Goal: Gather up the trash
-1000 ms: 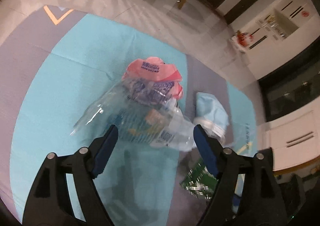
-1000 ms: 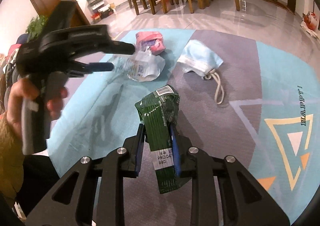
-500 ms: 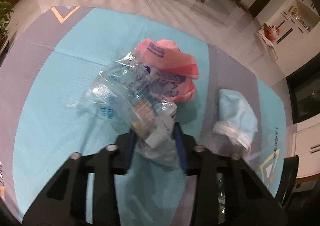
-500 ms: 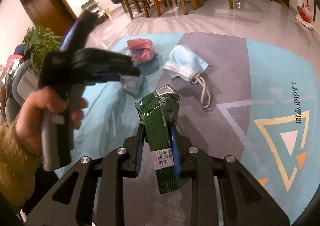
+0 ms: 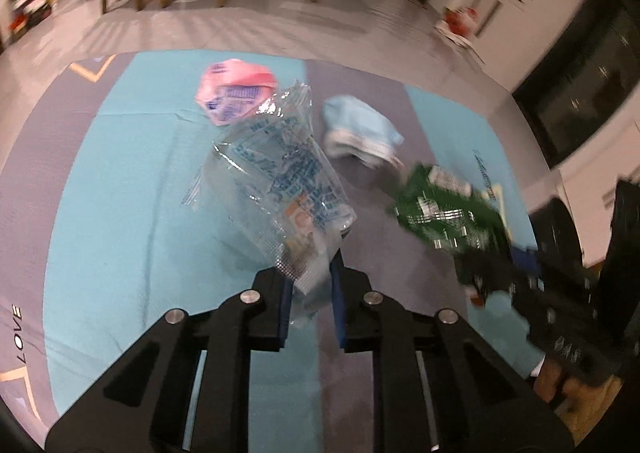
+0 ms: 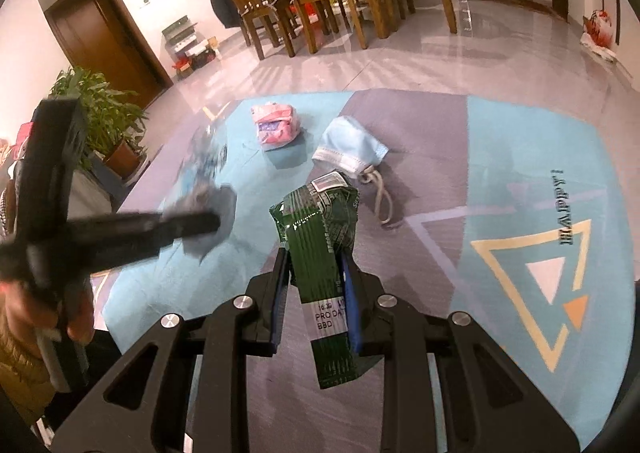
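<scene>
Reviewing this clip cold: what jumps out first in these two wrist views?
Both grippers are loaded: the left gripper pinches a crinkled clear plastic wrapper above the teal rug, its jaws having just been closing on it, while the right gripper clamps a crumpled green packet. On the rug beyond lie a pink wrapper and, to its right, a blue face mask.
</scene>
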A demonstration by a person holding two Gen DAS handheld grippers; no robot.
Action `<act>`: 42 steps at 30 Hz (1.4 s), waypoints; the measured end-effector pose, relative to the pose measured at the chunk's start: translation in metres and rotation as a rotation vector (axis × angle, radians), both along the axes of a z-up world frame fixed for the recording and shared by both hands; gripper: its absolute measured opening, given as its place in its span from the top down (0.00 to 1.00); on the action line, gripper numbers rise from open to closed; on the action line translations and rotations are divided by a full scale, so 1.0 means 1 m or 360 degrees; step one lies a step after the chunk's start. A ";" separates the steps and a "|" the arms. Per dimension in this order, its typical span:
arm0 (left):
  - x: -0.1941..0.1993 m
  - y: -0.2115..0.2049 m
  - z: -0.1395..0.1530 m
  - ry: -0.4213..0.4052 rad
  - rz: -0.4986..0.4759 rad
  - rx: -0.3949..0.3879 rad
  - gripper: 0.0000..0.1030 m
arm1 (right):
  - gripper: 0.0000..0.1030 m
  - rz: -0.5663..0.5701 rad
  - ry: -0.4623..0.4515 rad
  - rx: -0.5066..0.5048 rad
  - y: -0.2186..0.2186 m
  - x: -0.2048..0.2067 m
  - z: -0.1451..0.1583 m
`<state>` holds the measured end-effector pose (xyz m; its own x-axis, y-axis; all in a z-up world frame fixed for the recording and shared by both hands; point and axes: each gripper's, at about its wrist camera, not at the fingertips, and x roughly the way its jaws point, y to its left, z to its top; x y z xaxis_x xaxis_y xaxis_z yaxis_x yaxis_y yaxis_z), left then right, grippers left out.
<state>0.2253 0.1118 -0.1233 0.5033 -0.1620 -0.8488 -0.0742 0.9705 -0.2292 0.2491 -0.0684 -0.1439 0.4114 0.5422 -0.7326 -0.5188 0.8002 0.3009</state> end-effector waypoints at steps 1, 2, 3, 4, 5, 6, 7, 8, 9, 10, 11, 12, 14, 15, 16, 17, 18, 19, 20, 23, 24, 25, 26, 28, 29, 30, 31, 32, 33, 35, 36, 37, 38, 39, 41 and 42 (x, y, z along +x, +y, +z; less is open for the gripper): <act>0.000 -0.005 0.000 -0.0006 -0.0022 0.0004 0.82 | 0.75 -0.0013 -0.0014 -0.0001 -0.003 -0.002 0.002; -0.002 -0.012 0.003 -0.0016 -0.0054 0.0008 0.82 | 0.75 -0.0027 -0.0026 0.0002 -0.007 -0.004 0.004; -0.003 -0.017 0.003 -0.0022 -0.0074 0.0009 0.82 | 0.75 -0.0048 -0.0039 0.0009 -0.012 -0.006 0.007; -0.004 -0.024 0.006 -0.0032 -0.0105 0.0007 0.82 | 0.75 -0.0063 -0.0048 0.0014 -0.016 -0.006 0.008; -0.005 -0.031 0.008 -0.0043 -0.0136 0.0008 0.82 | 0.75 -0.0086 -0.0062 0.0021 -0.022 -0.008 0.011; -0.006 -0.036 0.009 -0.0051 -0.0155 0.0011 0.82 | 0.75 -0.0109 -0.0077 0.0030 -0.029 -0.011 0.013; -0.006 -0.043 0.010 -0.0059 -0.0180 0.0014 0.82 | 0.75 -0.0126 -0.0089 0.0038 -0.035 -0.013 0.016; -0.008 -0.053 0.012 -0.0066 -0.0214 0.0014 0.82 | 0.75 -0.0144 -0.0100 0.0045 -0.041 -0.014 0.018; -0.009 -0.060 0.013 -0.0072 -0.0241 0.0012 0.82 | 0.75 -0.0170 -0.0116 0.0051 -0.049 -0.018 0.020; -0.012 -0.066 0.014 -0.0080 -0.0264 0.0014 0.82 | 0.75 -0.0188 -0.0125 0.0054 -0.055 -0.019 0.022; -0.014 -0.073 0.016 -0.0090 -0.0284 0.0023 0.82 | 0.75 -0.0213 -0.0134 0.0060 -0.063 -0.022 0.024; -0.015 -0.079 0.016 -0.0099 -0.0302 0.0031 0.82 | 0.75 -0.0230 -0.0140 0.0063 -0.068 -0.024 0.024; -0.017 -0.093 0.019 -0.0122 -0.0327 0.0052 0.82 | 0.75 -0.0280 -0.0154 0.0067 -0.082 -0.030 0.026; -0.018 -0.102 0.021 -0.0138 -0.0343 0.0065 0.82 | 0.75 -0.0310 -0.0161 0.0071 -0.091 -0.033 0.027; -0.019 -0.110 0.022 -0.0148 -0.0354 0.0072 0.81 | 0.75 -0.0335 -0.0168 0.0075 -0.099 -0.035 0.028; -0.019 -0.117 0.022 -0.0157 -0.0368 0.0077 0.81 | 0.75 -0.0359 -0.0174 0.0082 -0.106 -0.037 0.028; -0.019 -0.126 0.023 -0.0168 -0.0388 0.0084 0.81 | 0.75 -0.0389 -0.0181 0.0090 -0.114 -0.040 0.029; -0.018 -0.130 0.023 -0.0175 -0.0398 0.0090 0.81 | 0.75 -0.0411 -0.0188 0.0096 -0.121 -0.041 0.030; -0.019 -0.140 0.024 -0.0182 -0.0420 0.0097 0.81 | 0.75 -0.0442 -0.0197 0.0105 -0.129 -0.042 0.032; -0.020 -0.165 0.025 -0.0193 -0.0480 0.0114 0.81 | 0.75 -0.0520 -0.0226 0.0139 -0.149 -0.046 0.037; -0.018 -0.175 0.027 -0.0196 -0.0495 0.0119 0.81 | 0.75 -0.0540 -0.0238 0.0149 -0.155 -0.046 0.038; -0.016 -0.178 0.029 -0.0199 -0.0503 0.0120 0.81 | 0.75 -0.0571 -0.0256 0.0159 -0.163 -0.047 0.041; -0.016 -0.187 0.032 -0.0213 -0.0516 0.0122 0.81 | 0.75 -0.0598 -0.0267 0.0170 -0.170 -0.047 0.043; -0.012 -0.197 0.037 -0.0238 -0.0537 0.0131 0.80 | 0.75 -0.0652 -0.0274 0.0190 -0.184 -0.046 0.044; -0.011 -0.204 0.040 -0.0252 -0.0547 0.0136 0.80 | 0.75 -0.0681 -0.0277 0.0199 -0.191 -0.047 0.045; -0.010 -0.214 0.044 -0.0267 -0.0567 0.0146 0.80 | 0.75 -0.0712 -0.0284 0.0204 -0.199 -0.047 0.046; -0.009 -0.220 0.046 -0.0279 -0.0580 0.0156 0.80 | 0.75 -0.0736 -0.0292 0.0206 -0.203 -0.049 0.047; -0.006 -0.225 0.048 -0.0289 -0.0590 0.0165 0.80 | 0.75 -0.0764 -0.0303 0.0208 -0.209 -0.049 0.048; -0.005 -0.233 0.051 -0.0300 -0.0609 0.0175 0.80 | 0.75 -0.0790 -0.0311 0.0214 -0.219 -0.052 0.049; -0.003 -0.246 0.053 -0.0314 -0.0643 0.0187 0.80 | 0.75 -0.0863 -0.0327 0.0220 -0.235 -0.054 0.051; -0.002 -0.256 0.055 -0.0324 -0.0666 0.0199 0.79 | 0.75 -0.0900 -0.0335 0.0216 -0.243 -0.055 0.052; 0.000 -0.262 0.056 -0.0330 -0.0682 0.0206 0.79 | 0.75 -0.0927 -0.0340 0.0212 -0.251 -0.056 0.053; 0.001 -0.268 0.057 -0.0335 -0.0697 0.0211 0.79 | 0.74 -0.0967 -0.0352 0.0195 -0.258 -0.058 0.053; 0.002 -0.278 0.060 -0.0345 -0.0722 0.0218 0.79 | 0.75 -0.1001 -0.0364 0.0172 -0.263 -0.059 0.054; 0.006 -0.296 0.063 -0.0363 -0.0756 0.0225 0.79 | 0.75 -0.1086 -0.0382 0.0123 -0.277 -0.063 0.053; 0.007 -0.303 0.065 -0.0370 -0.0769 0.0227 0.78 | 0.75 -0.1105 -0.0375 0.0129 -0.281 -0.063 0.053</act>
